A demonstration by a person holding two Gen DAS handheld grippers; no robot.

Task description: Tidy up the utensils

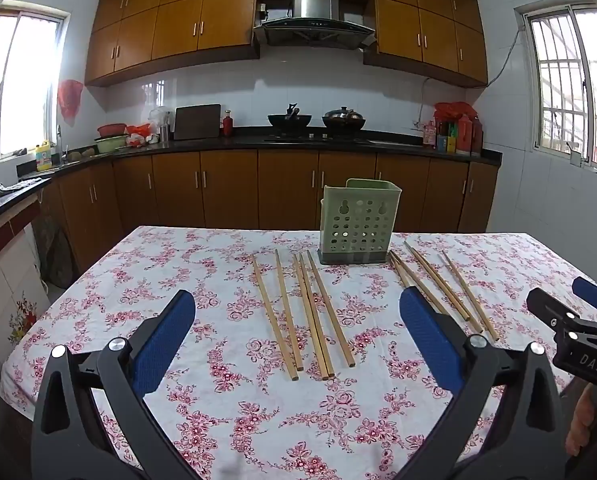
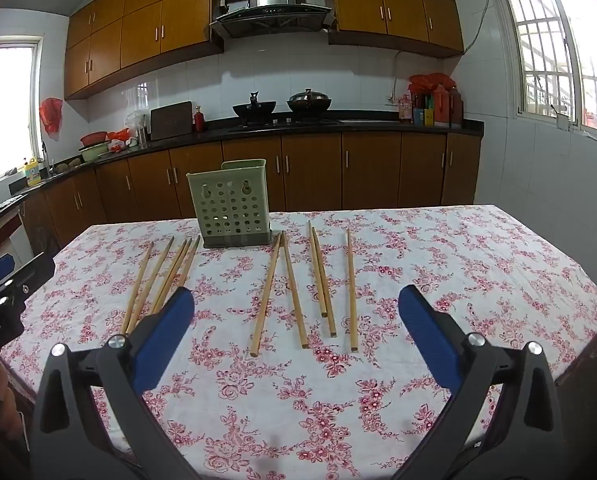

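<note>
Chopsticks lie flat on the floral tablecloth in two groups: left group of five, near-left of the holder; right group of five, near-right of it. Holder stands upright at the far edge of the table, touching no chopstick. Left gripper hovers above the left group, jaws wide apart, holding nothing. Right gripper hovers above the right group, jaws wide apart, holding nothing.
</note>
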